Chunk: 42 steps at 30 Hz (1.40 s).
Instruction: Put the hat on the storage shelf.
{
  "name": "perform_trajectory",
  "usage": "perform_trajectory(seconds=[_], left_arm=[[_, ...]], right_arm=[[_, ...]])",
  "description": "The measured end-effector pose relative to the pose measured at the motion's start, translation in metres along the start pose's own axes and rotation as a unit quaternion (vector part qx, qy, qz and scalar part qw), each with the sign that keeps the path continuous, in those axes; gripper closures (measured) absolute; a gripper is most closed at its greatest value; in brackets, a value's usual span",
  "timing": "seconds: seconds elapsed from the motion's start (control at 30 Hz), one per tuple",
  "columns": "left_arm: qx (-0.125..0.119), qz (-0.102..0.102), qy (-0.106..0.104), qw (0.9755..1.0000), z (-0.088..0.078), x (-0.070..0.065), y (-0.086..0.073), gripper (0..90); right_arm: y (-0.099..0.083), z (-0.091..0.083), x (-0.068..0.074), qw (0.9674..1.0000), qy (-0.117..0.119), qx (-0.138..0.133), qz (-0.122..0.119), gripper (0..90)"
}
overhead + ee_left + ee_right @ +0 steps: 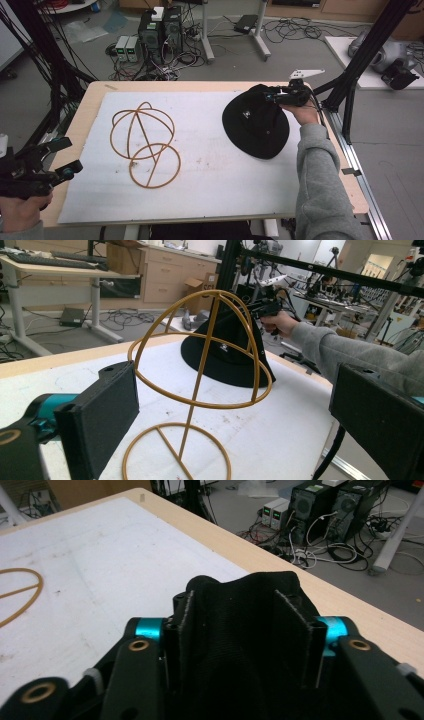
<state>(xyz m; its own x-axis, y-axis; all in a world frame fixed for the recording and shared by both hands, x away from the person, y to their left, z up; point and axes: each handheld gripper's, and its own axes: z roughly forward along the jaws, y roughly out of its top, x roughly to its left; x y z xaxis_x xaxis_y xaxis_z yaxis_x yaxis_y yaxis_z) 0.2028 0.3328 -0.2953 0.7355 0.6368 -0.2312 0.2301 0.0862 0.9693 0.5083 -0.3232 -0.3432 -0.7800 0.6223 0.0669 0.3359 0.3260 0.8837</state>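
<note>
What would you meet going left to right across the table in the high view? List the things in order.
Left gripper → gold wire hat stand → black hat → right gripper, clamped on the hat's far edge.

A grey floor (pixel 300 55) strewn with tangled black cables (pixel 292 27) lies beyond the table; black computer towers (pixel 161 27) stand far left, wooden drawer cabinets (pixel 172 277) farther back.

Black bucket hat (pixel 255 127) – far edge lifted, bunched between jaws, near brim resting on white mat.
</note>
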Motion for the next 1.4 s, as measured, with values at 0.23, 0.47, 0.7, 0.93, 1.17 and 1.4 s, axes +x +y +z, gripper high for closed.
perform_trajectory(seconds=[0.23,0.47,0.7,0.93,1.17,1.4], left_arm=[[0.003,0.001,0.000,1.0000,0.001,0.000,-0.001,6.0],[-0.001,0.002,0.001,1.0000,0.000,-0.002,0.001,6.1],[-0.013,0.009,0.009,0.9998,-0.007,-0.004,0.004,6.0],[-0.015,0.010,0.008,0.9998,-0.008,-0.005,0.005,6.0],[-0.012,0.014,0.004,0.9998,-0.006,-0.007,0.006,6.0],[-0.012,0.020,0.001,0.9997,-0.005,-0.009,0.006,6.0]], right_arm=[[0.001,0.000,0.001,0.9995,-0.029,0.013,-0.001,84.8],[0.004,0.000,0.004,0.9991,-0.038,0.017,-0.005,85.9],[0.007,-0.001,0.008,0.9990,-0.043,0.009,-0.009,86.0],[0.013,-0.021,0.009,0.9991,-0.036,-0.019,-0.010,86.5],[0.019,-0.049,0.012,0.9988,-0.027,-0.041,-0.009,86.4],[0.036,-0.065,0.026,0.9987,-0.015,-0.043,-0.023,86.0]])
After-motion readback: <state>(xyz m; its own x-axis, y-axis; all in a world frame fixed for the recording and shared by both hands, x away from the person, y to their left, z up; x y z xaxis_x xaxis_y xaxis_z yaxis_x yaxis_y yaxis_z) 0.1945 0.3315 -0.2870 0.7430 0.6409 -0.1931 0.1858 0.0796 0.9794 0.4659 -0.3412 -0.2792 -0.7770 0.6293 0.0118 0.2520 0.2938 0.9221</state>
